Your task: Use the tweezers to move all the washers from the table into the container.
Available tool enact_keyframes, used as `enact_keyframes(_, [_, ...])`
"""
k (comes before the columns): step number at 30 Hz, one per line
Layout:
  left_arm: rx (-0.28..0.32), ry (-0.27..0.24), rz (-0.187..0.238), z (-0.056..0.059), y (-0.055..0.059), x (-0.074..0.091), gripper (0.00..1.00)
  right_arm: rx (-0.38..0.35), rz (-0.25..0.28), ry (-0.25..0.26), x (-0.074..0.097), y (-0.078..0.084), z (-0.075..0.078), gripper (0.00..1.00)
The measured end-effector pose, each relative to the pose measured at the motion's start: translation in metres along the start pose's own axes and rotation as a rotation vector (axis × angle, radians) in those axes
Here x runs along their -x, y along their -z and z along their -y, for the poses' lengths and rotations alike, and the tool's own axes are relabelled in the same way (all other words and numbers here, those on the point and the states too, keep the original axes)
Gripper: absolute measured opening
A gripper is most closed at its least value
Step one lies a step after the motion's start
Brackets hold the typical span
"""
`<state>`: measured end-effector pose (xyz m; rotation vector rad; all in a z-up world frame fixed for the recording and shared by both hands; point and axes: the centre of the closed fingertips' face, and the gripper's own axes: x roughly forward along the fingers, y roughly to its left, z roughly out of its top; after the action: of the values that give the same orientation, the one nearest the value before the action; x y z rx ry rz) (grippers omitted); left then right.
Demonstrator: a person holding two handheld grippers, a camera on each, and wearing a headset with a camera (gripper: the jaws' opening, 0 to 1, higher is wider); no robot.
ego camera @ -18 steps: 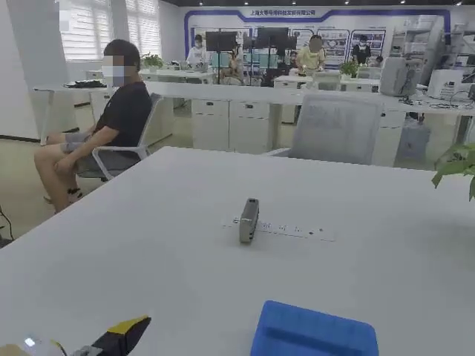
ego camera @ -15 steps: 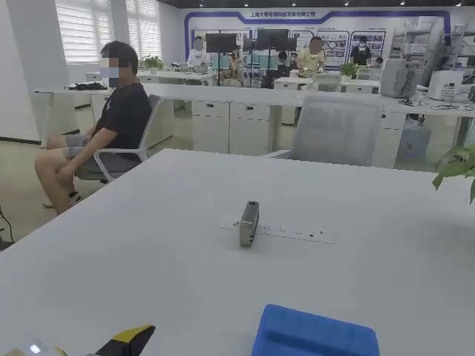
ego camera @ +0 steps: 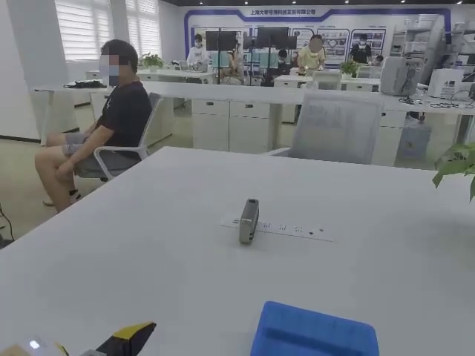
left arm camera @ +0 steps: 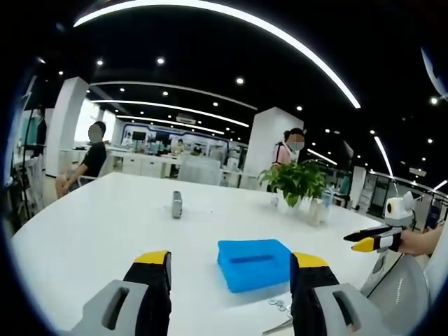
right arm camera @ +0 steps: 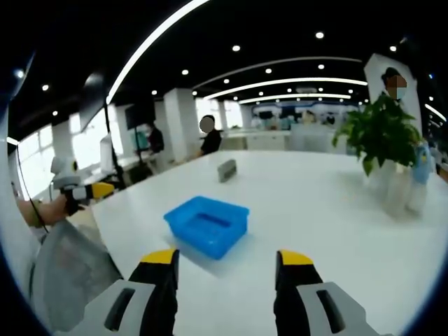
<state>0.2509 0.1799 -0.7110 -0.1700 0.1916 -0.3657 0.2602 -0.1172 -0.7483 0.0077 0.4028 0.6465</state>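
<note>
Blue container [left arm camera: 253,262] on white table [right arm camera: 315,203], washers [left arm camera: 278,305] near it, left tongs [left arm camera: 232,260] and right tongs [right arm camera: 227,257] both wide, empty.

A large white worktop [ego camera: 148,245] stands in an office with a pale beige floor [ego camera: 22,185]; behind it are a grey mesh office chair [ego camera: 334,126] and long white desks [ego camera: 245,93]. Windows with white blinds [ego camera: 82,30] are at the left, a blue-framed display wall [ego camera: 312,13] at the far end. The black ceiling [left arm camera: 210,42] carries spotlights [left arm camera: 240,81] and curved light strips [right arm camera: 140,59].
</note>
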Motion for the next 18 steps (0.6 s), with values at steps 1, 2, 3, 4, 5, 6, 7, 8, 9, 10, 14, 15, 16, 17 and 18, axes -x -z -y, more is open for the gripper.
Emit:
enact_keyframes(1, [0.001,0.0,0.0,-0.0001,-0.0001,0.0,0.69,0.0,-0.001,0.0,-0.0001,0.0002,-0.0002,0.53])
enact_keyframes(2, [0.002,0.001,0.002,0.0,-0.0003,0.0,0.69,0.001,-0.001,0.0,-0.0002,0.0003,-0.0005,0.53])
enact_keyframes(3, [0.002,0.001,0.003,-0.0001,-0.0005,0.0001,0.68,0.001,-0.001,0.0,-0.0003,0.0004,-0.0007,0.52])
enact_keyframes(4, [0.003,0.001,0.003,-0.0001,-0.0005,0.0001,0.68,0.002,-0.002,0.0,-0.0004,0.0007,-0.0011,0.52])
enact_keyframes(5, [0.004,0.001,0.003,-0.0002,-0.0005,0.0002,0.68,0.002,-0.003,0.0,-0.0005,0.0008,-0.0012,0.52])
enact_keyframes(6, [0.005,0.001,0.003,-0.0002,-0.0005,0.0001,0.68,0.003,-0.003,0.001,-0.0006,0.0009,-0.0015,0.52])
enact_keyframes(7, [0.005,0.001,0.002,-0.0001,-0.0004,0.0001,0.68,0.004,-0.003,0.001,-0.0006,0.001,-0.0016,0.52])
enact_keyframes(8, [0.005,0.001,0.002,-0.0001,-0.0004,0.0001,0.68,0.003,-0.003,0.001,-0.0007,0.0011,-0.0019,0.52])
enact_keyframes(9, [0.004,0.002,0.003,-0.0001,-0.0005,0.0,0.68,0.004,-0.003,0.001,-0.0008,0.0011,-0.0021,0.52])
enact_keyframes(10, [0.005,0.002,0.002,0.0,-0.0004,0.0,0.68,0.004,-0.003,0.002,-0.0008,0.0012,-0.0022,0.52])
enact_keyframes(14, [0.005,0.003,-0.001,0.0002,0.0002,-0.0001,0.67,0.005,-0.004,0.001,-0.0009,0.0012,-0.0021,0.52])
enact_keyframes(15, [0.005,0.004,-0.002,0.0002,0.0004,0.0,0.67,0.005,-0.004,0.002,-0.0008,0.0013,-0.0018,0.52])
enact_keyframes(16, [0.004,0.004,-0.002,0.0003,0.0004,0.0,0.67,0.005,-0.004,0.002,-0.0008,0.0012,-0.0017,0.52])
enact_keyframes(17, [0.004,0.004,-0.001,0.0003,0.0003,0.0,0.67,0.005,-0.004,0.002,-0.0007,0.0011,-0.0015,0.52])
enact_keyframes(18, [0.004,0.004,-0.001,0.0003,0.0002,0.0,0.67,0.006,-0.004,0.002,-0.0006,0.001,-0.0013,0.52])
